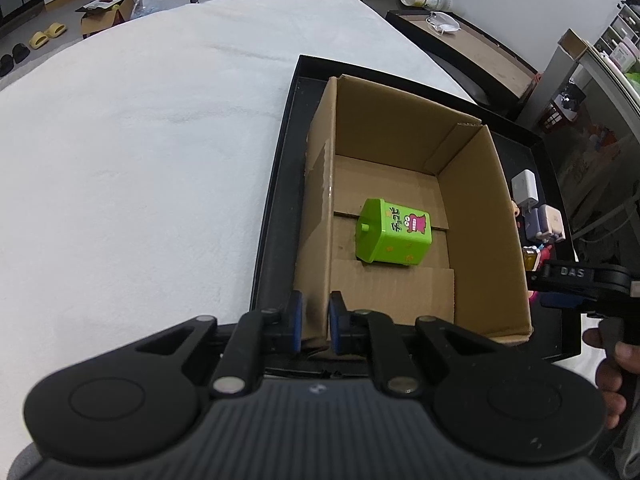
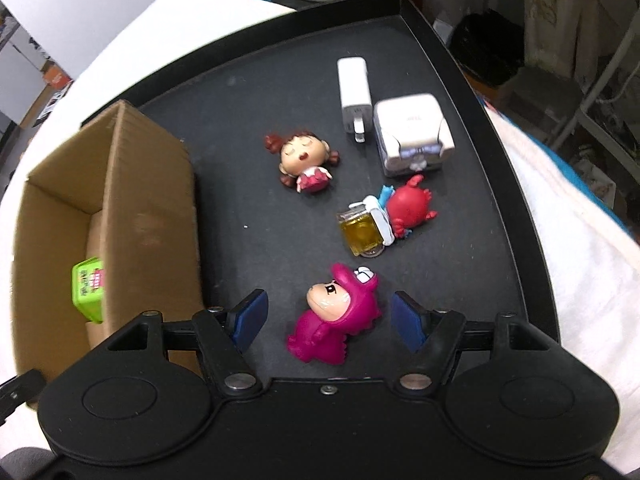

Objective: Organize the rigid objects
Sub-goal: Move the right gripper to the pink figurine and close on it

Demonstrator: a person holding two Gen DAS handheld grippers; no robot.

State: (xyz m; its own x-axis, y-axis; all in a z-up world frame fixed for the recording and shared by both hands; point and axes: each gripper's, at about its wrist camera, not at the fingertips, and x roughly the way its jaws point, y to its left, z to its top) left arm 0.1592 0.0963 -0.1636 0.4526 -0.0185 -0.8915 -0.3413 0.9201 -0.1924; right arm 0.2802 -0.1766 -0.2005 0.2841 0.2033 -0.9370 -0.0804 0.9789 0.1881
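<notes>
Looks like the pick-up step: left gripper (image 1: 314, 320) is pinching the near wall of the box (image 1: 476, 216) on the tray (image 2: 400, 60), right gripper (image 2: 326, 320) is spread around the pink figure (image 2: 336, 316) near the tray's near edge, so next it needs to squeeze and lift into the box.

Right gripper (image 2: 326, 320), blue-padded jaws apart, straddles a magenta dinosaur-suit figurine (image 2: 336, 316) lying on the black tray (image 2: 248, 92); pads not touching it. Farther on lie a red crab toy with amber cube (image 2: 384, 220), a brown-haired doll figurine (image 2: 304, 160), a white charger (image 2: 353, 88) and a grey-white box (image 2: 412, 136). Left: brown cardboard box (image 2: 148, 208) containing a green toy bin (image 2: 89, 290).
</notes>
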